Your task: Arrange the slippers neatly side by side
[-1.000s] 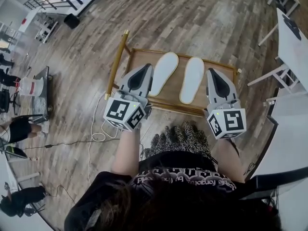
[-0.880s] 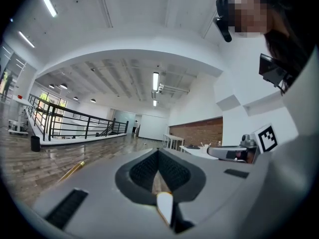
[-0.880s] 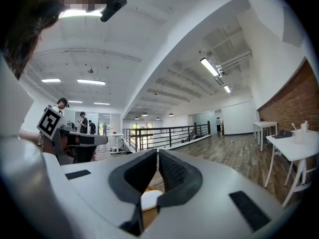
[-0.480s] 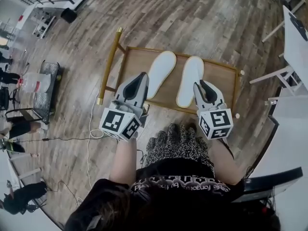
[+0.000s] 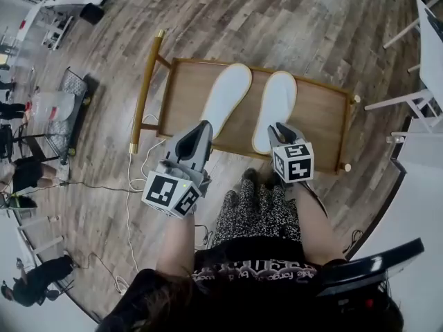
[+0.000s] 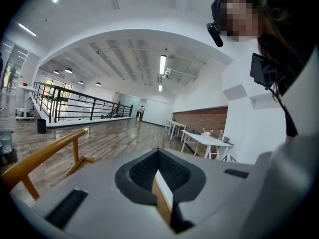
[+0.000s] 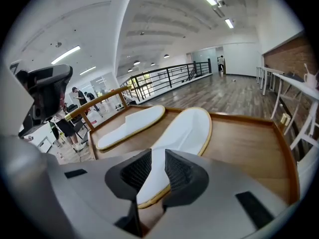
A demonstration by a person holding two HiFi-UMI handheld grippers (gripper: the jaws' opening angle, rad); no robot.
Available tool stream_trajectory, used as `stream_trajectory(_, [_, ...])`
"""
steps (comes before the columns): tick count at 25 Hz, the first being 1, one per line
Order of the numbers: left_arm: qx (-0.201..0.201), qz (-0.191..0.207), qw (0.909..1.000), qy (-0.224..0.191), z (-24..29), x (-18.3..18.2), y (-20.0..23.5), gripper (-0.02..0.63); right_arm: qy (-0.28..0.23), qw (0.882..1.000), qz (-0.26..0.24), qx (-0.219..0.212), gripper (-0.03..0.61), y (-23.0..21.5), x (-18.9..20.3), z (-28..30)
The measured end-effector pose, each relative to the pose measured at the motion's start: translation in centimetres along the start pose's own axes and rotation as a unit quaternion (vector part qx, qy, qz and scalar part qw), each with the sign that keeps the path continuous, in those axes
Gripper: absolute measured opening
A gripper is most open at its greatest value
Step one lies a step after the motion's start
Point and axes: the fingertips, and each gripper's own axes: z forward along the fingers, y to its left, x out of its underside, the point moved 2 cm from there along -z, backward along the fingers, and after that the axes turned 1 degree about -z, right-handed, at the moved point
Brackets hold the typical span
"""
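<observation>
Two white slippers lie flat on a low wooden worktop (image 5: 320, 116), toes toward its far edge. The left slipper (image 5: 225, 99) slants and the right slipper (image 5: 275, 113) lies straighter, apart from it. The right gripper (image 5: 277, 128), jaws slightly parted and empty, hovers over the right slipper's heel at the worktop's near edge. The left gripper (image 5: 203, 126), jaws clenched on nothing, hangs near the left slipper's heel. A shallow pinch on the thin heel could slip. A careless nudge could skew the pair further or slide one slipper off the near edge.

Two white slippers (image 5: 225, 99) (image 5: 275, 109); one wooden tray (image 5: 320, 116); one handle rail (image 5: 145, 92); two grippers (image 5: 205, 126) (image 5: 277, 128)
</observation>
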Motion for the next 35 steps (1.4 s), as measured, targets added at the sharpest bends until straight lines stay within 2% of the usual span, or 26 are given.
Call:
stream_trajectory(4, [-0.006, -0.005, 0.9999, 0.011, 0.6, 0.7, 0.4, -0.002, 0.028, 0.999, -0.016, 0.005, 0.067, -0.2, 0.8, 1.5])
stream_trajectory(11, [-0.004, -0.012, 0.9998, 0.015, 2.0, 1.0, 0.3, -0.002, 0.059, 0.998, 0.011, 0.028, 0.069, -2.3, 2.1, 1.0])
stream_trajectory(22, [0.003, -0.023, 0.9994, 0.024, 4.2, 2.0, 0.3, -0.002, 0.075, 0.995, 0.018, 0.066, 0.069, -5.4, 3.1, -0.8])
stream_trajectory(29, [0.032, -0.024, 0.9988, 0.028, 5.9, 2.5, -1.5, -0.002, 0.072, 0.989, 0.06, 0.11, 0.069, -8.6, 4.9, -3.8])
stream_trajectory(35, [0.054, -0.024, 0.9977, 0.032, 7.6, 2.7, -3.3, -0.002, 0.081, 0.986, 0.064, 0.134, 0.069, -11.0, 6.2, -6.2])
